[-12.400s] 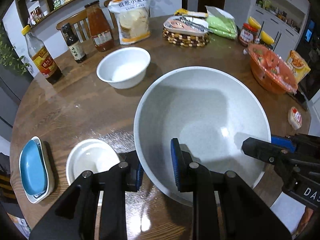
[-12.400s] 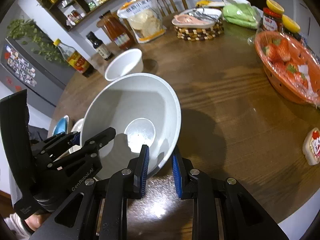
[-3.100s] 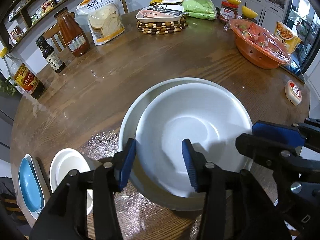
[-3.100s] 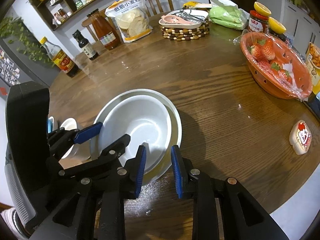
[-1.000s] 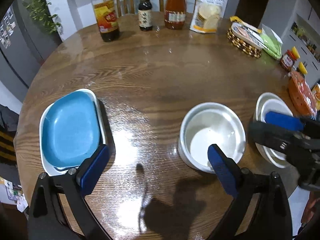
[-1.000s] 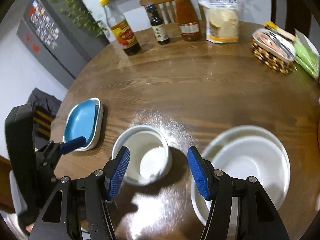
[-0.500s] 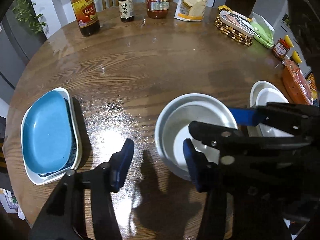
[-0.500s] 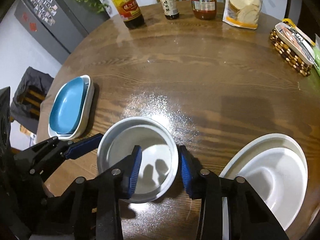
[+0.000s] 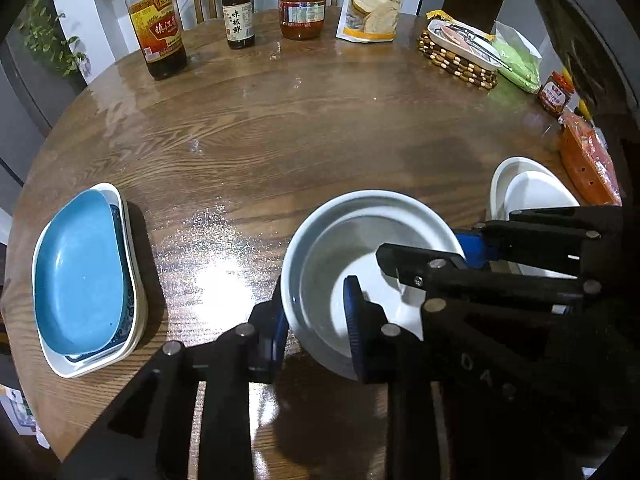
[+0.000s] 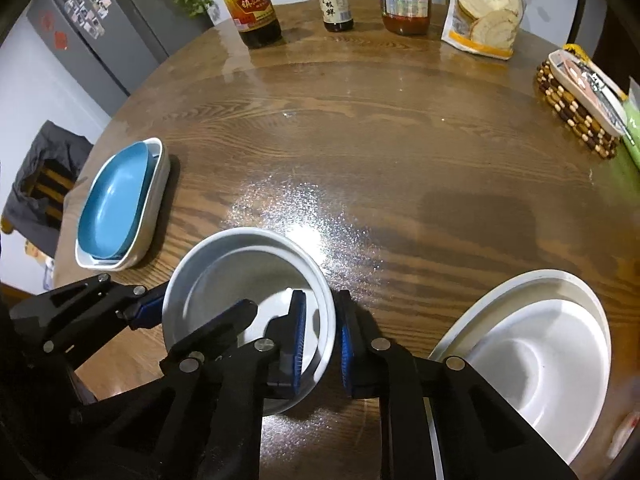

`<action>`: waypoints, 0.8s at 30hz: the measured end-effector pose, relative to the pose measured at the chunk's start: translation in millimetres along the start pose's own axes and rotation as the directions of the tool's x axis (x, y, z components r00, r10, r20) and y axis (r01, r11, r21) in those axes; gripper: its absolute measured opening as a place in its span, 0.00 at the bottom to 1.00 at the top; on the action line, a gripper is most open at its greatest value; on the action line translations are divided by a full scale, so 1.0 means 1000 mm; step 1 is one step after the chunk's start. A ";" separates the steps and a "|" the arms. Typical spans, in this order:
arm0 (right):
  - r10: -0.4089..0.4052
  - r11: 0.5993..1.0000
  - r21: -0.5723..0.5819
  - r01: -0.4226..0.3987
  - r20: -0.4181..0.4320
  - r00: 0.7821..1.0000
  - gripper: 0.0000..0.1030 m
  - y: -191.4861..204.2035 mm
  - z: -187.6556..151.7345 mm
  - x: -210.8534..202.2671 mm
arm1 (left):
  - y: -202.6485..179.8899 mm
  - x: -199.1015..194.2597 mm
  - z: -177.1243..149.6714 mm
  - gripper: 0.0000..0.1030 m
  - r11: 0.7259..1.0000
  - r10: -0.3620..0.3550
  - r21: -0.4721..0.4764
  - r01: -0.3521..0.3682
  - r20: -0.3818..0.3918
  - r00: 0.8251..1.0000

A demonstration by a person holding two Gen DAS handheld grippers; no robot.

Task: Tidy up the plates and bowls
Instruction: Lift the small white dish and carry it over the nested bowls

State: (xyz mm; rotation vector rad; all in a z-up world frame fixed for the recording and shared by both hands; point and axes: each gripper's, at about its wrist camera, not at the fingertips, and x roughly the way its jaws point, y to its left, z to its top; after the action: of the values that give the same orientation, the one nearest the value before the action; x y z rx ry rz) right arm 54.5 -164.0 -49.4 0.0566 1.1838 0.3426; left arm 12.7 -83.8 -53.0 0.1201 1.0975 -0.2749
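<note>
A white bowl (image 9: 340, 236) (image 10: 224, 264) stands on the round wooden table near its front edge. My left gripper (image 9: 316, 316) has its jaws astride the bowl's near-left rim, closed on it. My right gripper (image 10: 322, 340) has its jaws astride the bowl's right rim, closed on it. It reaches across the bowl in the left wrist view (image 9: 460, 252). To the right, a white bowl sits inside a larger white bowl (image 10: 532, 344) (image 9: 528, 192). At the left, a blue plate lies in a white dish (image 9: 80, 276) (image 10: 116, 204).
At the table's far edge stand a vinegar bottle (image 9: 158, 24), a soy sauce bottle (image 9: 238, 12), an orange sauce jar (image 9: 302, 0) and a flour bag (image 9: 372, 0). A beaded trivet with a dish (image 9: 460, 56) and an orange basket (image 9: 588, 160) are at the right.
Both grippers have moved down and in on the single white bowl and narrowed from wide open to closed on its rim, one on each side.
</note>
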 end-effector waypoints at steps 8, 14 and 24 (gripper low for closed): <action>0.019 1.000 0.020 -0.019 0.028 0.999 0.17 0.000 -0.001 -0.008 | -0.001 -0.004 0.000 0.24 1.000 0.010 0.003 -0.010 0.021 1.000; 0.022 1.000 0.016 -0.023 0.077 0.997 0.17 0.006 0.002 -0.023 | -0.001 -0.017 0.001 0.24 0.999 0.033 0.010 -0.034 0.067 0.997; 0.025 0.999 0.018 -0.027 0.109 0.994 0.17 0.010 0.001 -0.034 | -0.003 -0.032 0.004 0.24 0.998 0.056 0.023 -0.059 0.124 0.991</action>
State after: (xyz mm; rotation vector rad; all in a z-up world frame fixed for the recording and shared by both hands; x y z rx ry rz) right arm 41.4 -163.8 -16.7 0.1064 1.0792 0.3472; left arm 1.3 -82.2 -22.6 0.1568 0.9666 -0.2420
